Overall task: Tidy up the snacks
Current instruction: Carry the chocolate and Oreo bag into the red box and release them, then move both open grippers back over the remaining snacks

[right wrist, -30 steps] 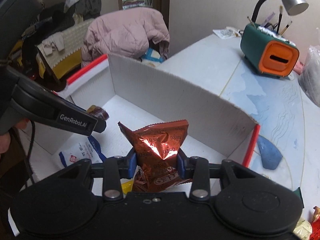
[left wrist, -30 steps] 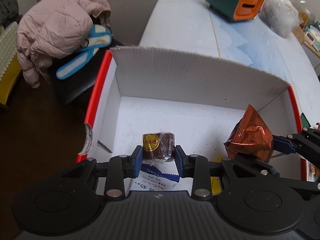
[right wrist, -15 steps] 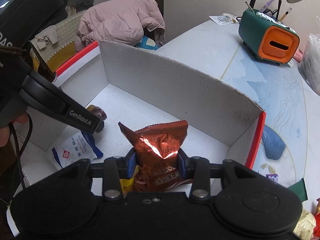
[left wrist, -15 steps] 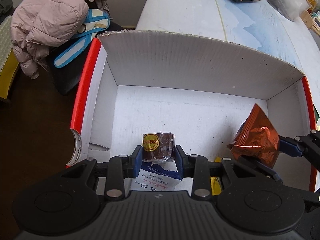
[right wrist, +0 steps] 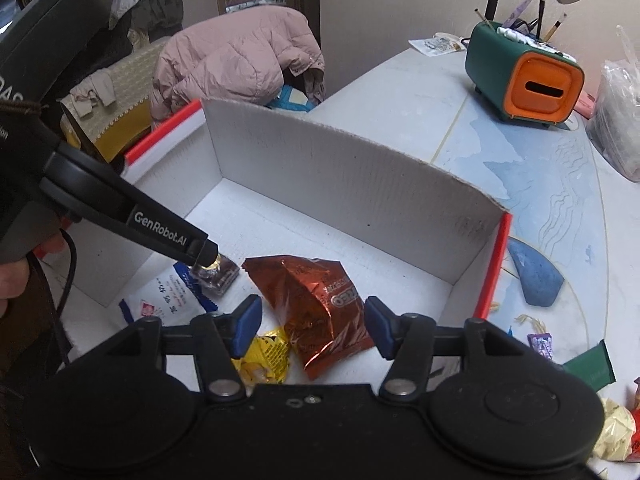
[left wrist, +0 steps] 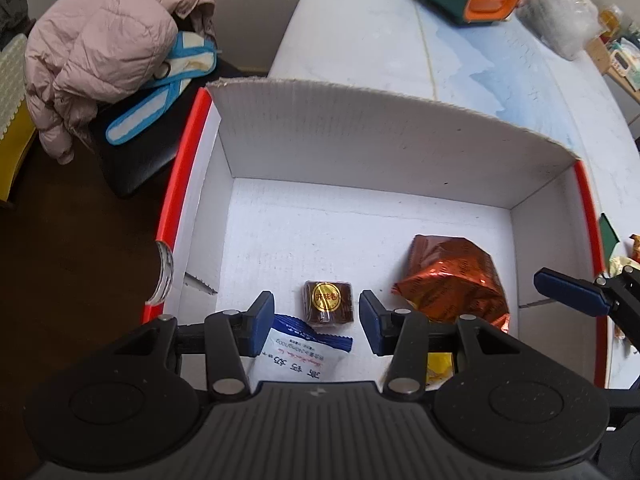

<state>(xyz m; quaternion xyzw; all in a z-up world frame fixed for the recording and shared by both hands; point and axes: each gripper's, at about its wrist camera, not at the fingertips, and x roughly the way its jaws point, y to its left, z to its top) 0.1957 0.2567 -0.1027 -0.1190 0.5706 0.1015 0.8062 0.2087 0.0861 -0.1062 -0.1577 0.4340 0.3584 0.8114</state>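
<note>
Drop step: my left claw (left wrist: 317, 322) and right claw (right wrist: 311, 328), jaws just parted, holding nothing; brown cake (left wrist: 329, 303), copper Oreo bag (right wrist: 320, 308) on box (left wrist: 360, 152) floor. Next, I judge: lift clear, fetch loose snacks (right wrist: 540, 346) off surface (right wrist: 400, 100).

The box (left wrist: 360, 152) was matt white corrugated cardboard with glossy red edges, the Oreo packet (right wrist: 320, 304) crinkled shiny copper foil, the small brown cake (left wrist: 329, 304) wrapped in what looked like clear glossy film, and the jacket (right wrist: 236, 60) soft quilted cloth.
</note>
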